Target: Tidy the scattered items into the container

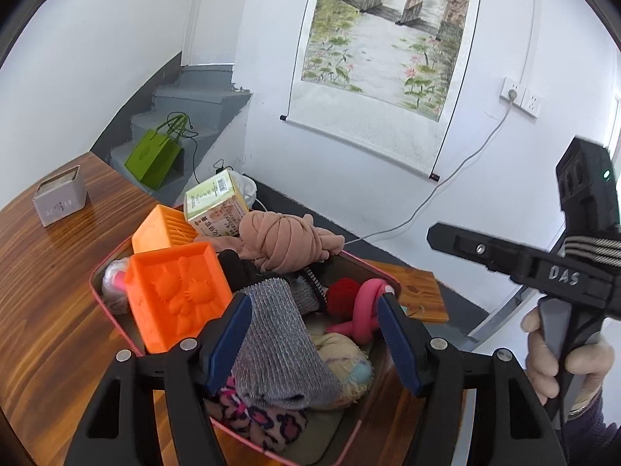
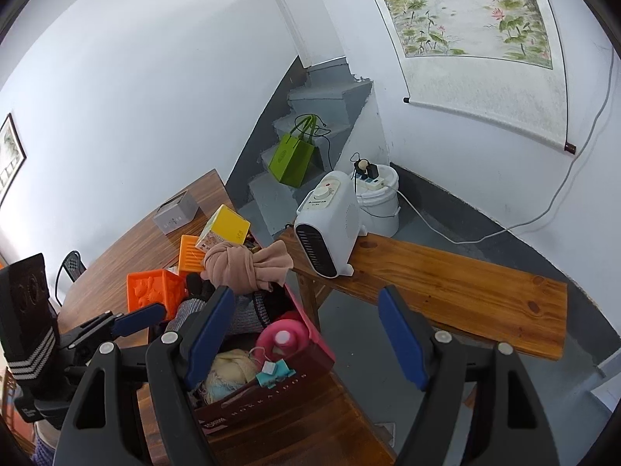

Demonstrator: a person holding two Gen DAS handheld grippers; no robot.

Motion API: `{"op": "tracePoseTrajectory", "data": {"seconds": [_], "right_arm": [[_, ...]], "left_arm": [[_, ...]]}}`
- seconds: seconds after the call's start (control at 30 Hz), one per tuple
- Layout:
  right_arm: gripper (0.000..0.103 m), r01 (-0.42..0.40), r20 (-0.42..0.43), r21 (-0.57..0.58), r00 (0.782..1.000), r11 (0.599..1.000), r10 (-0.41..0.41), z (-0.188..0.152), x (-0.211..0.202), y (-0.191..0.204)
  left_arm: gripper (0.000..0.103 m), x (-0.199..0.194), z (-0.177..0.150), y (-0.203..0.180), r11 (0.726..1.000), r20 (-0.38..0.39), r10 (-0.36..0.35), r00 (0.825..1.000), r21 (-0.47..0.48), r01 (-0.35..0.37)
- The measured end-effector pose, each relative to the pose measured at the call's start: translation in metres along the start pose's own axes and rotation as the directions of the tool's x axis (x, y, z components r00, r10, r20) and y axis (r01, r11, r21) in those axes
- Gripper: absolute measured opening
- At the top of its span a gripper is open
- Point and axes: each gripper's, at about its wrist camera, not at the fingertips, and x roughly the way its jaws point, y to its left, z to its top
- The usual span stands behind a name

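Over the container, left tool parted around grey sock.

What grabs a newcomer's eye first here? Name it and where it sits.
The pink-rimmed container on the wooden table, heaped to overflowing: a bright orange mold leans at its left side, and a knotted tan cloth crowns the pile. The left gripper hangs open over it, a grey knit sock between its fingers.

Wooden table — container, grey box
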Motion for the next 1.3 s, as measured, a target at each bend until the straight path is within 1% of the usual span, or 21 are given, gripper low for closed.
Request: {"op": "tracePoseTrajectory", "data": {"seconds": [0.03, 0.13, 0.27, 0.37, 0.43, 0.53, 0.57, 0.6, 0.63, 0.73, 0.87, 0.93, 1.03, 1.1, 1.13, 1.23, 1.3], "right_arm": [[0.080, -0.004, -0.002, -0.002, 1.000, 1.000, 0.004, -0.002, -0.002, 0.000], [0.082, -0.019, -0.014, -0.020, 1.000, 1.000, 0.019, -0.010, -0.008, 0.002], [0.083, -0.048, -0.042, -0.066, 0.998, 0.997, 0.046, -0.029, -0.014, 0.011], [0.083, -0.060, -0.071, -0.112, 0.996, 0.992, 0.052, -0.044, -0.015, 0.021], [0.083, -0.063, -0.090, -0.145, 0.995, 0.987, 0.051, -0.054, -0.016, 0.029], [0.083, -0.082, -0.119, -0.190, 0.991, 0.978, 0.060, -0.063, -0.017, 0.039], [0.083, -0.088, -0.124, -0.205, 0.990, 0.975, 0.064, -0.066, -0.019, 0.042], [0.083, -0.092, -0.128, -0.218, 0.990, 0.972, 0.065, -0.067, -0.020, 0.045], [0.083, -0.096, -0.129, -0.228, 0.989, 0.969, 0.067, -0.069, -0.022, 0.048], [0.083, -0.109, -0.133, -0.256, 0.988, 0.961, 0.076, -0.074, -0.028, 0.056], [0.083, -0.102, -0.134, -0.283, 0.989, 0.954, 0.066, -0.079, -0.030, 0.062], [0.083, -0.093, -0.132, -0.287, 0.990, 0.953, 0.057, -0.081, -0.030, 0.063], [0.083, -0.082, -0.133, -0.287, 0.990, 0.954, 0.045, -0.082, -0.028, 0.061], [0.083, -0.083, -0.139, -0.281, 0.989, 0.956, 0.044, -0.082, -0.026, 0.059], [0.083, -0.082, -0.141, -0.279, 0.989, 0.957, 0.044, -0.082, -0.025, 0.059], [0.083, -0.069, -0.139, -0.279, 0.990, 0.958, 0.030, -0.083, -0.024, 0.057], [0.083, -0.062, -0.138, -0.279, 0.990, 0.958, 0.024, -0.083, -0.023, 0.056]], "left_arm": [[0.084, -0.007, -0.001, 0.001, 1.000, 0.010, 0.010, 1.000, -0.007, -0.010], [0.101, -0.031, -0.008, 0.008, 0.996, 0.061, 0.075, 0.995, -0.056, -0.072], [0.102, -0.059, -0.023, 0.023, 0.978, 0.125, 0.167, 0.978, -0.145, -0.148], [0.102, -0.067, -0.035, 0.031, 0.954, 0.128, 0.247, 0.961, -0.208, -0.217], [0.102, -0.070, -0.041, 0.032, 0.937, 0.123, 0.304, 0.945, -0.220, -0.273], [0.102, -0.071, -0.048, 0.025, 0.906, 0.110, 0.398, 0.911, -0.205, -0.371], [0.102, -0.072, -0.050, 0.023, 0.896, 0.100, 0.421, 0.902, -0.200, -0.396], [0.102, -0.072, -0.052, 0.021, 0.891, 0.092, 0.431, 0.898, -0.199, -0.408], [0.102, -0.072, -0.052, 0.019, 0.890, 0.087, 0.434, 0.897, -0.199, -0.411], [0.102, -0.073, -0.054, 0.013, 0.900, 0.083, 0.409, 0.909, -0.199, -0.387], [0.102, -0.073, -0.052, 0.009, 0.903, 0.073, 0.397, 0.915, -0.211, -0.375], [0.102, -0.071, -0.051, 0.009, 0.908, 0.060, 0.379, 0.923, -0.214, -0.359], [0.102, -0.067, -0.049, 0.008, 0.908, 0.042, 0.377, 0.925, -0.214, -0.360], [0.102, -0.065, -0.047, 0.006, 0.916, 0.046, 0.360, 0.932, -0.206, -0.344], [0.102, -0.064, -0.047, 0.005, 0.918, 0.053, 0.359, 0.932, -0.201, -0.342], [0.102, -0.063, -0.044, -0.001, 0.914, 0.077, 0.384, 0.920, -0.175, -0.367], [0.102, -0.063, -0.042, -0.003, 0.912, 0.088, 0.393, 0.915, -0.163, -0.377]]}}
